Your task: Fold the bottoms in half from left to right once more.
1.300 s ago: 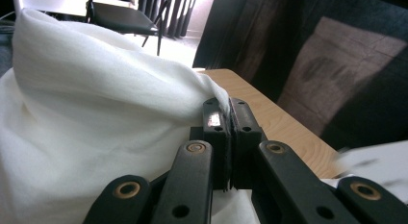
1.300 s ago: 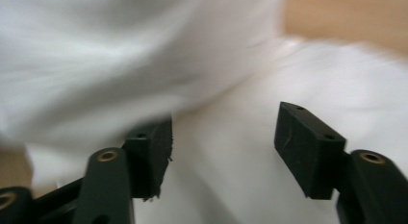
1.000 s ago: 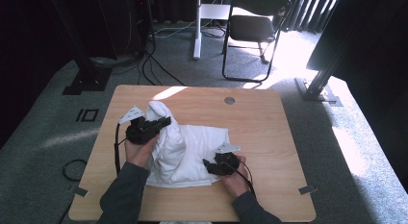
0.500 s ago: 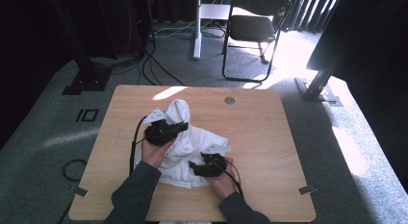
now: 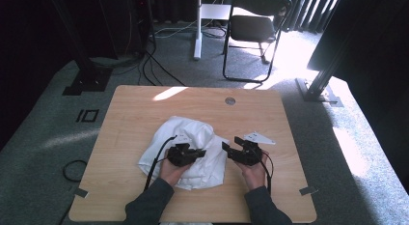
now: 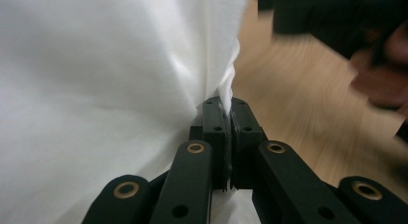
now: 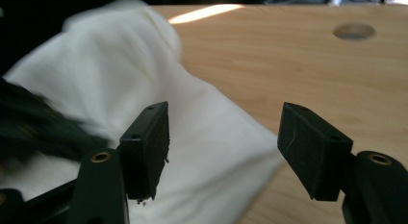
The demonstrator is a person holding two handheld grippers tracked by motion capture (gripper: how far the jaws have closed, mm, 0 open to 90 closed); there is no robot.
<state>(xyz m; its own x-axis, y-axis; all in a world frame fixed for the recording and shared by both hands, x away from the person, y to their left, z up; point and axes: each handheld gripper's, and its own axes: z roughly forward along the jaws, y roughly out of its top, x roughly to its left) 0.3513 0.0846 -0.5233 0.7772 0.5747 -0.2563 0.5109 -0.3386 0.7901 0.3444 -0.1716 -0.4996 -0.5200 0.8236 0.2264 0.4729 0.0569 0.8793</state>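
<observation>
The work in hand looks like folding a white cotton garment (image 5: 185, 152), probably a T-shirt, on the light wooden table (image 5: 144, 104), and it appears to be partway through. The cloth sits as a rumpled, partly gathered heap left of the table's middle, with layers doubled over each other but no flat, squared shape yet. Smoothing and at least one more fold seem to be left, though the high view is too coarse to count the layers.

The left hand-held gripper (image 5: 192, 155) lies on top of the heap near its right side, and its jaws are pressed together on a pinch of the white fabric; in the left gripper view (image 6: 226, 106) the cloth rises out of the closed pads and spreads in a broad taut sheet up and to the left.

The right hand-held gripper (image 5: 230, 152) hovers just beside the garment's right edge, over bare wood, pointing toward the cloth. Its jaws stand apart with nothing between them; in the right gripper view (image 7: 223, 147) the edge of the garment (image 7: 211, 152) lies below and beyond the gap, its border running down toward the lower middle of the picture, apart from both pads. The jaws have just been opening, and no cloth sits between them.
</observation>
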